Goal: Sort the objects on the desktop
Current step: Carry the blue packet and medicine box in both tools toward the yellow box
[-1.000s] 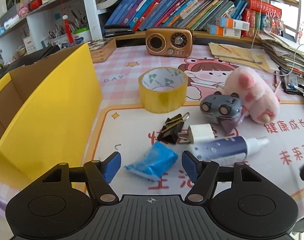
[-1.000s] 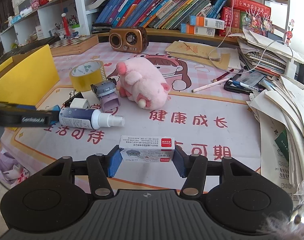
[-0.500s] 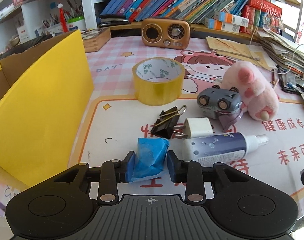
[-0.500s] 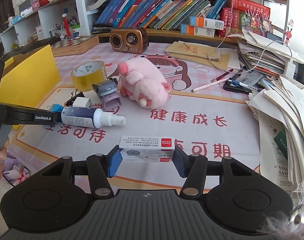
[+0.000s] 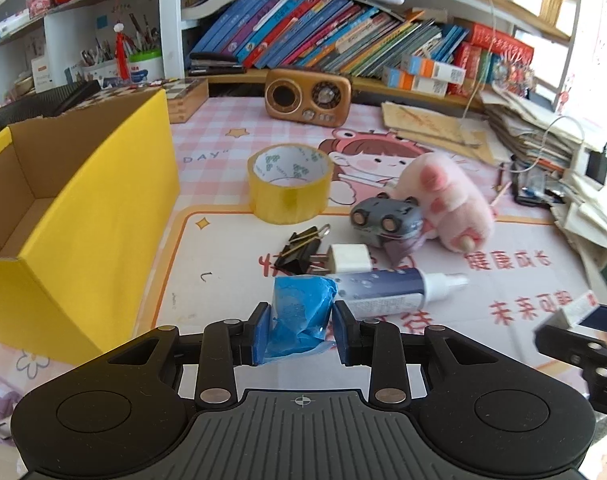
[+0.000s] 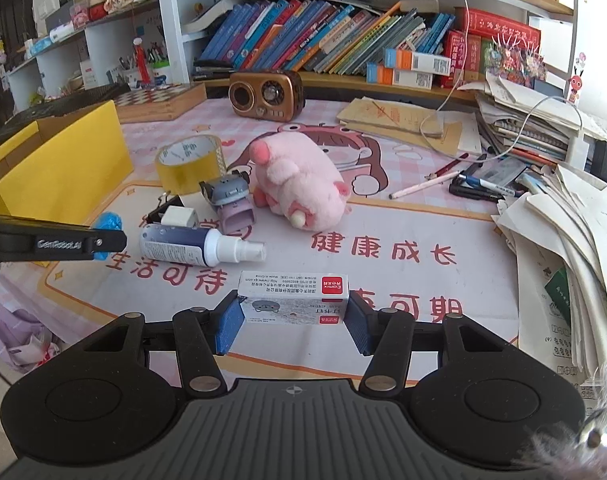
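My left gripper (image 5: 301, 330) is shut on a crumpled blue packet (image 5: 299, 314) and holds it just above the mat. My right gripper (image 6: 293, 320) is shut on a white staple box (image 6: 294, 298) with a red label. A yellow cardboard box (image 5: 83, 216) stands open at the left. On the mat lie a yellow tape roll (image 5: 289, 182), black binder clips (image 5: 301, 248), a white charger plug (image 5: 349, 258), a spray bottle (image 5: 387, 290), a grey toy car (image 5: 387, 220) and a pink plush pig (image 5: 449, 200).
A brown retro radio (image 5: 307, 98) stands at the back under a shelf of books (image 5: 323, 38). Stacks of papers (image 6: 563, 220), pens and cables fill the right side. A wooden chessboard box (image 5: 187, 94) sits behind the yellow box.
My left gripper closed on the blue packet and lifted it slightly, with the view rising. My right gripper kept hold of the staple box and barely moved.
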`<control>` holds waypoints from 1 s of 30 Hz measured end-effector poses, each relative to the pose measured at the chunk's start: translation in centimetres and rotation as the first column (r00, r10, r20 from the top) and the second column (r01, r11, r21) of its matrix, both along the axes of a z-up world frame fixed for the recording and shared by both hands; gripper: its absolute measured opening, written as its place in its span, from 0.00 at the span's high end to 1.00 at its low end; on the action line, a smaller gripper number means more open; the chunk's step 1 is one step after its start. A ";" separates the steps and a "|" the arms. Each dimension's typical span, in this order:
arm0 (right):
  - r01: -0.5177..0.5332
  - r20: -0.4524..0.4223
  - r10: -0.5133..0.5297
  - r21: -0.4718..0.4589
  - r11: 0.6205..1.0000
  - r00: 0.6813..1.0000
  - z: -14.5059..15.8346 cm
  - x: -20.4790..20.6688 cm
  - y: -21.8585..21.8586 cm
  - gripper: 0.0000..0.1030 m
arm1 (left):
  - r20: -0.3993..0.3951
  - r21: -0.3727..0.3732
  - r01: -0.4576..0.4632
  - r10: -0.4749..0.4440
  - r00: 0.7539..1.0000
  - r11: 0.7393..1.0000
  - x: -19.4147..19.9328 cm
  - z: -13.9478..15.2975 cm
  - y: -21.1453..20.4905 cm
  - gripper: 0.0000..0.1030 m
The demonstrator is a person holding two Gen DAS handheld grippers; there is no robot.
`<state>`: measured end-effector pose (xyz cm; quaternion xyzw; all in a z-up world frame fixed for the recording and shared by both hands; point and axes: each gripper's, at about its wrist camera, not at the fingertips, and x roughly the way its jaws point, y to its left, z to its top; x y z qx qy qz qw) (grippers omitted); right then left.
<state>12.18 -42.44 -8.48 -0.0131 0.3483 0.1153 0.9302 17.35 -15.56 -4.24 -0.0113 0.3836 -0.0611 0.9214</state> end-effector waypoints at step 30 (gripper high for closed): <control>0.024 0.003 -0.024 0.010 1.000 1.000 2.8 -9.0 8.7 0.50 | 0.052 -0.080 0.102 -0.098 0.994 0.992 -11.4 4.0 6.8 0.70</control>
